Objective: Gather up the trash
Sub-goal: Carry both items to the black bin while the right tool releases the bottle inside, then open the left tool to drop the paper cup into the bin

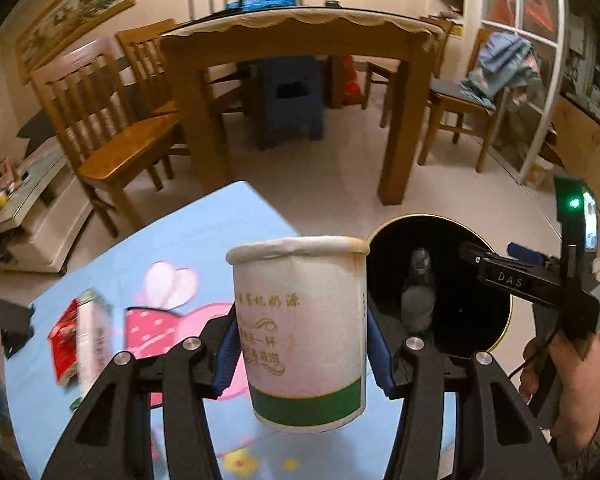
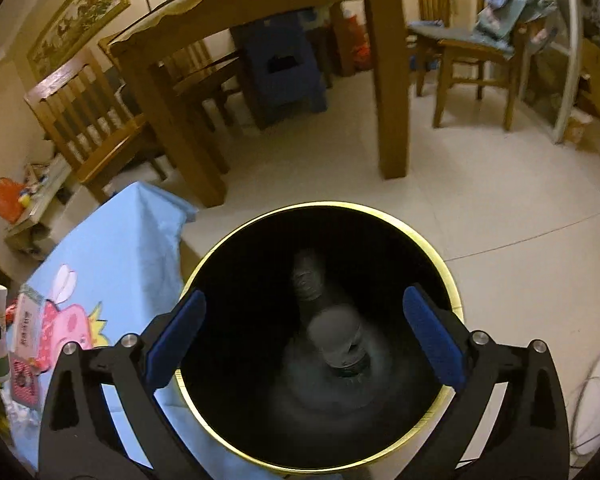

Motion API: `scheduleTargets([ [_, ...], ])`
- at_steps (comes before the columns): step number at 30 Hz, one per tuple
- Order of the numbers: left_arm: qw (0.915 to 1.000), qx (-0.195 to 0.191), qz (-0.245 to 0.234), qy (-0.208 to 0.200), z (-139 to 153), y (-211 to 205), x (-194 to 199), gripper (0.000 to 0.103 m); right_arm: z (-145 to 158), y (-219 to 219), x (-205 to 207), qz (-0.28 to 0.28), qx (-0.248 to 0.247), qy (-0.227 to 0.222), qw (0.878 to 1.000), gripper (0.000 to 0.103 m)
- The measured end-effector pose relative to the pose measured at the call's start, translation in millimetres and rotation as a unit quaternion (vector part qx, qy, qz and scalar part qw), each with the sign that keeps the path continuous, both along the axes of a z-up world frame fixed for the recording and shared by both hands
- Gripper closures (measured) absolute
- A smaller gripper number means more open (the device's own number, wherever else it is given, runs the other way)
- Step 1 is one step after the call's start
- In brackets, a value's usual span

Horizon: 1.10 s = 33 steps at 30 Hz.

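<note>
left gripper carrying a paper cup toward the bin

our left gripper (image 1: 302,356) is clamped on a paper cup (image 1: 300,332), blue pads pressed against its two sides about mid-height, cup upright and lifted above the blue cartoon tablecloth (image 1: 188,240). the black bin (image 1: 384,240) with the gold rim sits just to the right of the cup, beside the table edge. our right gripper (image 2: 306,340) hangs over the bin mouth with its jaws spread wide and nothing between them; a plastic bottle (image 2: 332,336) lies at the bottom.

handling, as we judge it: the cup looks light and thin-walled, easy to crush, rolled rim the stiffest part. mid-wall hold seems fine for a short carry with gentle squeeze; a hold nearer the rim would resist buckling better. we cannot tell whether it holds any liquid.

views compared: the left wrist view shows the grip on the cup, a red-and-white packet (image 1: 80,340) on the cloth, and the hand holding the right gripper. the right wrist view looks straight down into the bin and shows the bottle clearly, with only a sliver of the cup at its left edge.
</note>
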<state>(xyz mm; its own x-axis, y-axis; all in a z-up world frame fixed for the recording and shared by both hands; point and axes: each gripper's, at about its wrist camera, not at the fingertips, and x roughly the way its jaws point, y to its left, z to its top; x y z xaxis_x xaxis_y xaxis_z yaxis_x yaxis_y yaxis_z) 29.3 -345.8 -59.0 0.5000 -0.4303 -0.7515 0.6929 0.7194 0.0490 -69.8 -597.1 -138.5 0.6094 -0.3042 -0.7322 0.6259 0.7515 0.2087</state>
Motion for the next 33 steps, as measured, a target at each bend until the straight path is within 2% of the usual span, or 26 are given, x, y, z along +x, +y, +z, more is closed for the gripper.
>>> scheduleTargets([
  [6,0.9992,0.013,-0.034,0.015,-22,-53,-8,0.051,23,-17,-32,-0.067,-0.027,-0.029,0.997,0.006],
  [12,0.997,0.022,-0.065,0.036,-44,-97,-10,0.05,33,-41,-71,-0.128,-0.02,-0.054,0.99,0.006],
  [15,0.9956,0.027,-0.076,0.048,-55,-118,-9,0.047,36,-49,-90,-0.149,-0.016,-0.069,0.986,0.006],
  [17,0.9952,0.032,-0.076,0.052,-60,-124,-8,0.037,38,-52,-100,-0.16,-0.013,-0.079,0.984,0.006],
  [18,0.9952,0.032,-0.075,0.054,-62,-126,-7,0.031,40,-53,-103,-0.163,-0.013,-0.082,0.983,0.006],
  [25,0.9958,0.027,-0.066,0.058,-56,-109,-7,0.028,47,-46,-103,-0.164,-0.024,-0.084,0.982,0.006],
  [33,0.9993,0.016,-0.027,0.019,-27,-43,-21,0.014,45,-23,-74,-0.139,-0.057,-0.047,0.988,0.006],
])
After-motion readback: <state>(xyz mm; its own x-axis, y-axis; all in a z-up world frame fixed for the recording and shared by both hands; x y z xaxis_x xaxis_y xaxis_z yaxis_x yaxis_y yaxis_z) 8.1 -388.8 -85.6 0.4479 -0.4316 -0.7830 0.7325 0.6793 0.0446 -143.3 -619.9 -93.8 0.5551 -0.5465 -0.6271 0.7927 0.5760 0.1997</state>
